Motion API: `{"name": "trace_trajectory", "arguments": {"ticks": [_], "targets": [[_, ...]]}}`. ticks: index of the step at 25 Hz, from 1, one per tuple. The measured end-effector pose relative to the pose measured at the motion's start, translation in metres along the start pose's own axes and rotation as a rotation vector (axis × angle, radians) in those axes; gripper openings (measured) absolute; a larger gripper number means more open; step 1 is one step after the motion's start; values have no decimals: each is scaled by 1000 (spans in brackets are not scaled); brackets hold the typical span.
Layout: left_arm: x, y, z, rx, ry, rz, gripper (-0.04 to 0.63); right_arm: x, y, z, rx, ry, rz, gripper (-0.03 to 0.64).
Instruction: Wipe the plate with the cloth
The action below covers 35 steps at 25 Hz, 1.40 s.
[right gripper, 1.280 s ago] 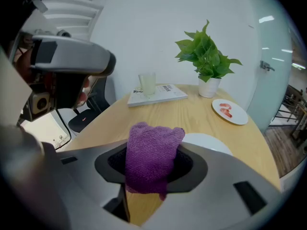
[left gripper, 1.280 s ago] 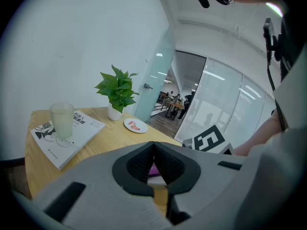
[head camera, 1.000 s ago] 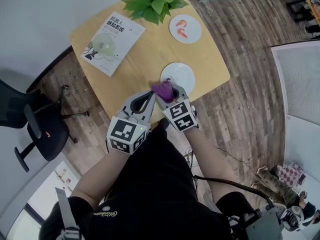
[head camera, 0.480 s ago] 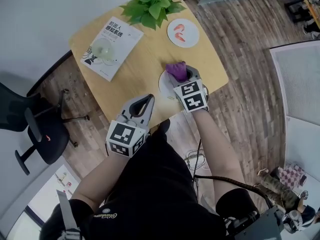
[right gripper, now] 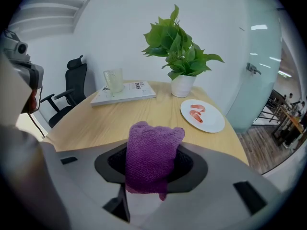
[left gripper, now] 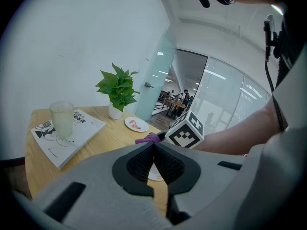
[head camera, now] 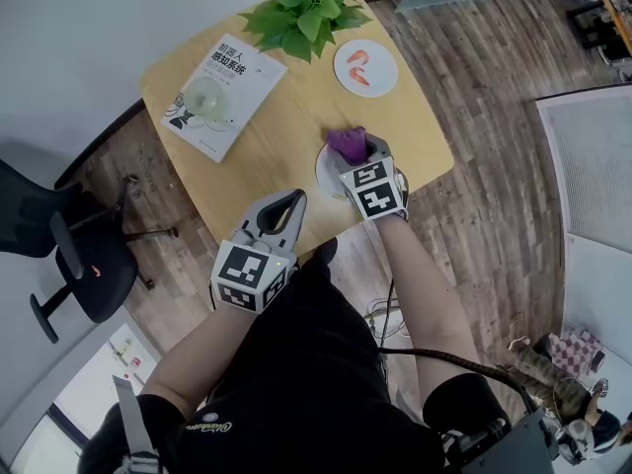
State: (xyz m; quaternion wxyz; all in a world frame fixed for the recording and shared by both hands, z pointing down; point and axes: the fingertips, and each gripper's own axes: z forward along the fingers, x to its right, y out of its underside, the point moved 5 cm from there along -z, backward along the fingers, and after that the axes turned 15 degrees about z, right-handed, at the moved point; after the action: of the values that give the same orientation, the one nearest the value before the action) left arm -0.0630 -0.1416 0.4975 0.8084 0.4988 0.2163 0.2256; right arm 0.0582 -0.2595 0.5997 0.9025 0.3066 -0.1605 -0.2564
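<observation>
Your right gripper (right gripper: 152, 163) has its fingers clamped on the cloth (right gripper: 153, 147). It is a purple, nubbly knit bunched into a soft lump that bulges past the fingertips and droops below them. In the head view that lump sits over the 1 o'clock part of the plate (head camera: 324, 169), a smooth, round white disc. The plate lies near the 5 o'clock edge of the counter (head camera: 286, 126), which is pale wood with rounded corners. Whether cloth and plate touch, you can't tell from here.

Your left gripper (left gripper: 154, 150) hovers at the plate's 8 o'clock, its dark ribbed fingers pressed together on nothing.

A 2nd round plate (head camera: 364, 66) sits at the counter's 1 o'clock, a leafy plant (head camera: 311, 8) at 12 and a flat book (head camera: 237, 72) under a clear glass (head camera: 206, 95) at 10.
</observation>
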Motion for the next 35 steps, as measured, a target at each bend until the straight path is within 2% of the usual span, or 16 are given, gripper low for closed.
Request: {"name": "trace_trajectory", "arguments": {"ticks": [21, 28, 32, 35], "targets": [[8, -7, 16, 12, 28, 7, 2, -68, 59, -48, -93, -174, -76, 179], [10, -8, 16, 12, 31, 11, 2, -55, 47, -48, -54, -162, -88, 179], [8, -7, 12, 10, 24, 9, 2, -16, 14, -42, 4, -73, -94, 179], [10, -7, 9, 8, 24, 11, 2, 10, -2, -32, 0, -3, -103, 178]]}}
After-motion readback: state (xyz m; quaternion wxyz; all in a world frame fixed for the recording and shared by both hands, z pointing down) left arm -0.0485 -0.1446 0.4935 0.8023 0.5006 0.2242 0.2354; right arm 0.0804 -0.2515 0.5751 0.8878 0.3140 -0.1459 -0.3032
